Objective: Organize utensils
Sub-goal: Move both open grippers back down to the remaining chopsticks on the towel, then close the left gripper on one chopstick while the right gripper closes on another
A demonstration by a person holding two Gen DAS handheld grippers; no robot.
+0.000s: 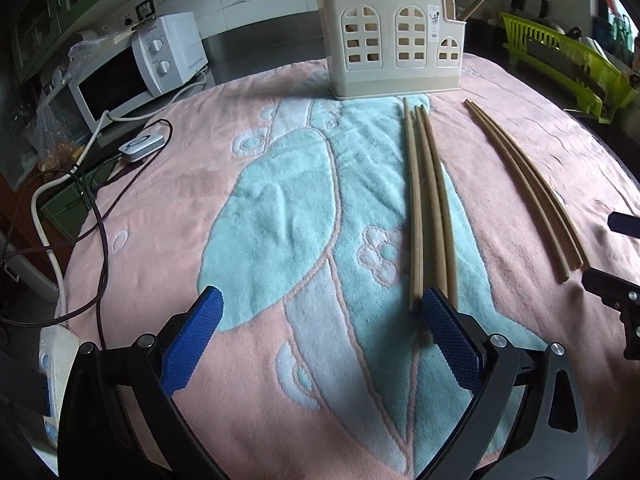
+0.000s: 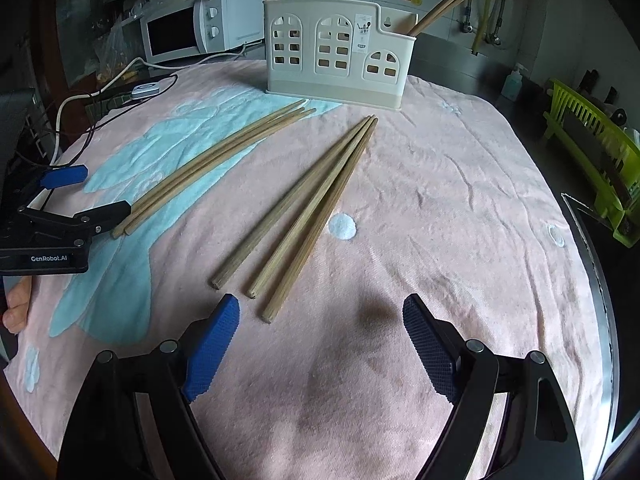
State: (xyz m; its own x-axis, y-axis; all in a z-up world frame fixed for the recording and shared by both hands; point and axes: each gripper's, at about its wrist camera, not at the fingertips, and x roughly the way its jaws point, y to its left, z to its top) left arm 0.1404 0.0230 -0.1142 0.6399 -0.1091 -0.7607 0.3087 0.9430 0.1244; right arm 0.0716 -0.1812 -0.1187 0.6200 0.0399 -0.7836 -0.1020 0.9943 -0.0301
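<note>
Both grippers wide open, nothing picked up yet

Left gripper (image 1: 320, 312) and right gripper (image 2: 320, 316) each hover over a chopstick bundle (image 2: 296, 216) mid-towel (image 2: 460, 200); holder (image 2: 340, 52) sits at the far edge. I'd pinch one stick near its butt end, then drop it in upright.

Pink towel (image 1: 168, 184) with pale blue and white embossed motifs covers the counter, lower and middle frame. White microwave (image 1: 132, 68), two dials, upper left; crumpled plastic bag (image 1: 52, 136) just beside it. White cable (image 1: 48, 248) and dark cable (image 1: 104, 224) trail off the left edge, near a small white adapter (image 1: 142, 145). Lime-green dish rack (image 2: 596, 160) at right edge. Soap bottle (image 2: 514, 80) upper right, against tiled wall.
</note>
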